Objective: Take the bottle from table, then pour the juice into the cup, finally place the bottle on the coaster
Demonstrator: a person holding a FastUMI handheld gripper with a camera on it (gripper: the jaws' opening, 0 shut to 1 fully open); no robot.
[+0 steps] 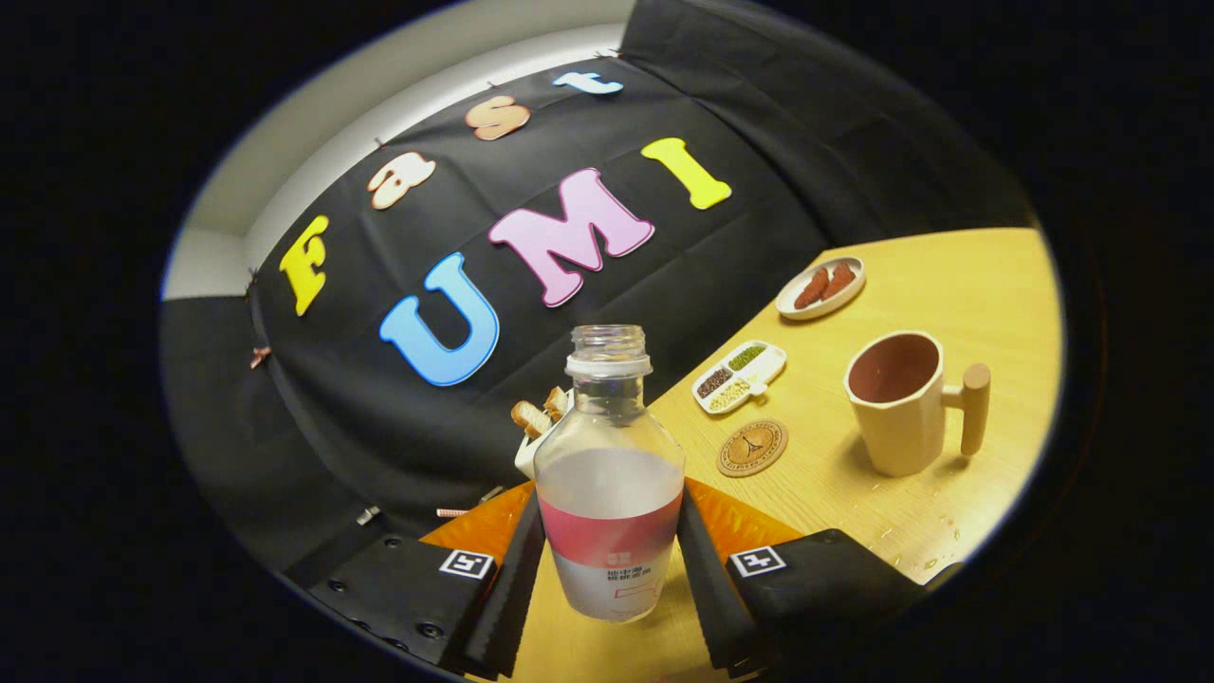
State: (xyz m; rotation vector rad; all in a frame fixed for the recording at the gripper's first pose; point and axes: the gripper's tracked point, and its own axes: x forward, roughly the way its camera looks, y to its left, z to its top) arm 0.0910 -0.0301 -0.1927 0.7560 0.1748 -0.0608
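Tongs [609, 560]: both fingers press the flanks of the juice bottle [609, 484] at its label band; clamped on it, opened just to the bottle's width.
Bottle: uncapped, clear, pale liquid filling the lower body; sits between the fingers. The whole scene leans, so the tongs look tilted. Base seems off the desk [854, 512], but I cannot tell for sure.
Step in hand: judged as the take, done or nearly done; pour not yet begun, since the neck points up relative to the fingers and the liquid lies low.
Cup [901, 403]: cream mug with wooden handle, empty as far as can be seen, beyond the fingers and off to the right, well apart from the bottle.
Coaster [752, 447]: round, brown, bare, between bottle and cup, near the divided dish of grains [740, 376].
Other: plate of reddish pieces [821, 286] further back; small dish with bread-like bits [541, 417] behind the bottle.
Next move calls for: carrying the bottle right to the cup, mouth above the rim, then tipping slowly while keeping the grip firm.
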